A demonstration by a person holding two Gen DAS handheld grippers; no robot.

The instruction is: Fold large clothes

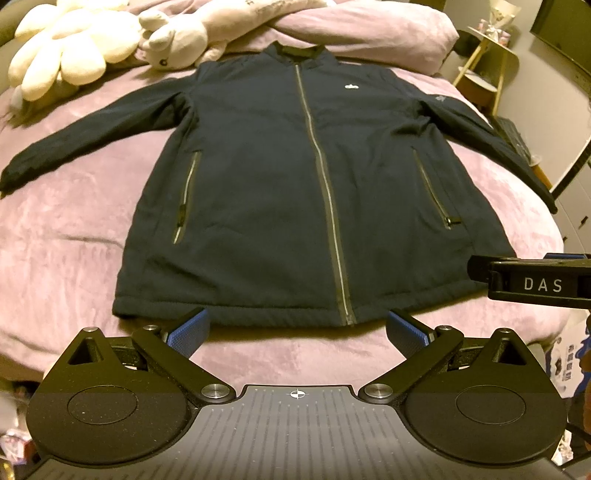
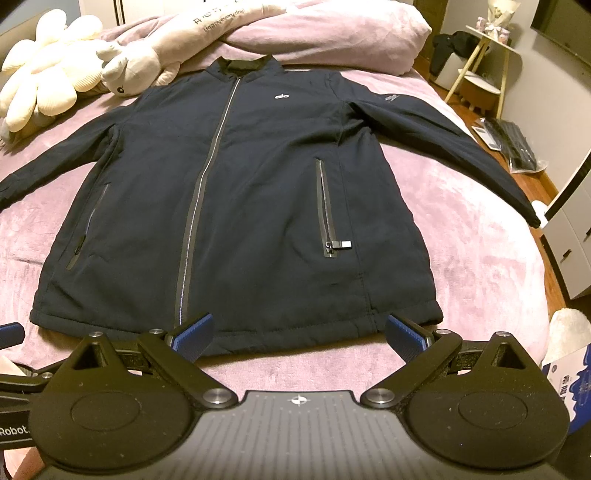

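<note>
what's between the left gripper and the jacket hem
Only a bare strip of pink blanket, seen in the left wrist view; the open left gripper hovers just short of the jacket hem.

Readable text, both wrist views:
- Jacket (image 2: 236, 206), chest: small white logo, reads "alo".
- Sleeve emblem (image 2: 390, 98): pale mark, illegible.
- Right gripper (image 1: 532, 282) body: "DAS".
- Left gripper (image 2: 11, 430) body: "Robot."
- Pale pillow (image 2: 218, 22): printed line, possibly "Happy every day"; blurred.
- Blue-and-white box (image 2: 570, 384): characters, unreadable.

Pink-blanketed bed (image 2: 461, 229), plush toys (image 2: 48, 85), yellow side table (image 2: 480, 55), wooden floor (image 2: 524, 177)
</note>
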